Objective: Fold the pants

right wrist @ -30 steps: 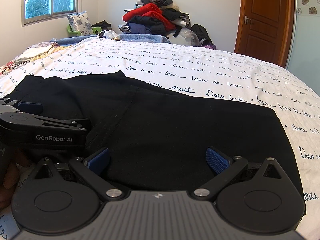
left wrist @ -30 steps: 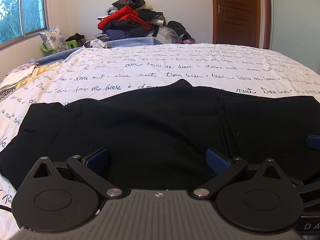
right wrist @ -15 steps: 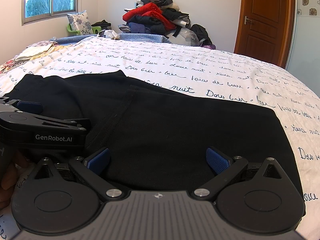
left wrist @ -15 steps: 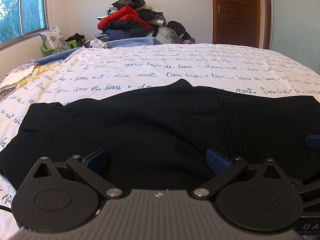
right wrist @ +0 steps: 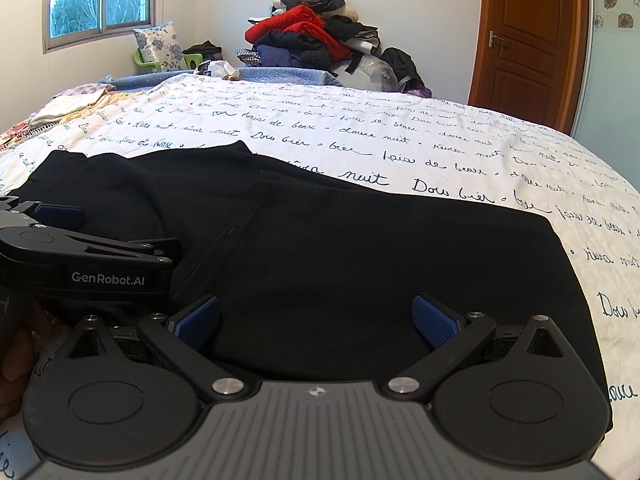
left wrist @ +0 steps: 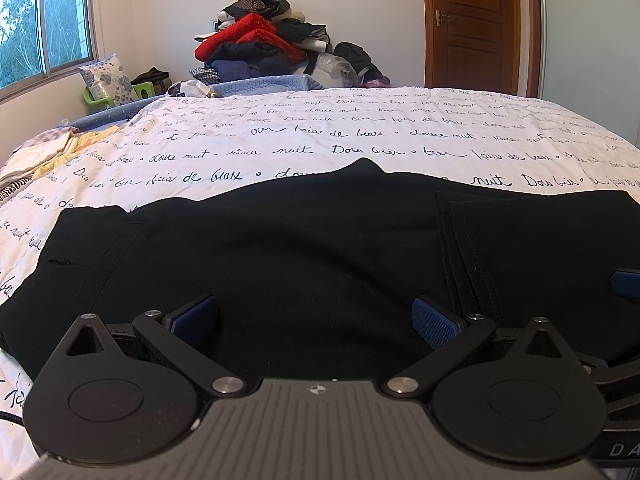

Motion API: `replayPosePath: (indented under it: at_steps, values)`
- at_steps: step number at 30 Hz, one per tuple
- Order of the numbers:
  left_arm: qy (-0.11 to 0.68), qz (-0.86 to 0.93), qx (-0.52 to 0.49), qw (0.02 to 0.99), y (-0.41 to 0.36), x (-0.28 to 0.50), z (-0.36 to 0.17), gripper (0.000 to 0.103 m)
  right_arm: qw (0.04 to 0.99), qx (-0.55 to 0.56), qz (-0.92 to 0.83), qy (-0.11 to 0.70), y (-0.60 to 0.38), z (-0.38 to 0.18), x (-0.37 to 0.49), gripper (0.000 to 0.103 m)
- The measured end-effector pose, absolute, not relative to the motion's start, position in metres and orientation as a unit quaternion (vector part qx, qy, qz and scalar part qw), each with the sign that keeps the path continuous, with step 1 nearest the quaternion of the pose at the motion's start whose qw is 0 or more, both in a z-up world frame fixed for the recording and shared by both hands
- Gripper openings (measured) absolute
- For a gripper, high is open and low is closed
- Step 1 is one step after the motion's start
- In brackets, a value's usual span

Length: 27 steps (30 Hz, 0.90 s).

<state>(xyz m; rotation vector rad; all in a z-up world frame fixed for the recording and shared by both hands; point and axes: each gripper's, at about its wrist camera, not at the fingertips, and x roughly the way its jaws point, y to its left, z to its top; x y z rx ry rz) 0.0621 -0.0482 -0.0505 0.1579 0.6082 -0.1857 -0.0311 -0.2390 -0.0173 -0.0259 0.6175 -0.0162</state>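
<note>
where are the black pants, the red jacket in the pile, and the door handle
black pants (left wrist: 320, 248), left wrist view, middle of the flat fabric
red jacket (right wrist: 308, 24), right wrist view, upper red fold in the clothes pile
door handle (right wrist: 494, 39), right wrist view, metal lever on the wooden door's left edge

Black pants (left wrist: 320, 248) (right wrist: 360, 256), soft and plain. Lying flat across the near part of the bed (left wrist: 360, 136), spread wide from left to right. Already folded over, with a stitched edge showing on top.
</note>
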Motion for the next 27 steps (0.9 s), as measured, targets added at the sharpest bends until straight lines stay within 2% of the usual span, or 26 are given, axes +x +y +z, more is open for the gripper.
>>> replayPosePath:
  at_steps: [10, 15, 20, 27]
  values:
    - [0.287, -0.099, 0.098, 0.948, -0.04, 0.055, -0.039, 0.103, 0.954, -0.026, -0.012, 0.297, -0.236, -0.005, -0.032, 0.103]
    - [0.261, -0.06, 0.128, 0.955, -0.012, 0.048, -0.022, 0.103, 0.962, -0.155, -0.004, 0.223, -0.196, 0.025, -0.04, 0.103]
    - [0.29, -0.003, 0.095, 0.952, 0.043, 0.056, 0.001, 0.102, 0.943, -0.298, 0.033, 0.146, -0.138, 0.04, -0.038, 0.103]
    - [0.349, 0.082, 0.01, 0.933, 0.138, 0.075, 0.02, 0.095, 0.91, -0.36, 0.16, 0.131, -0.062, 0.03, -0.038, 0.103]
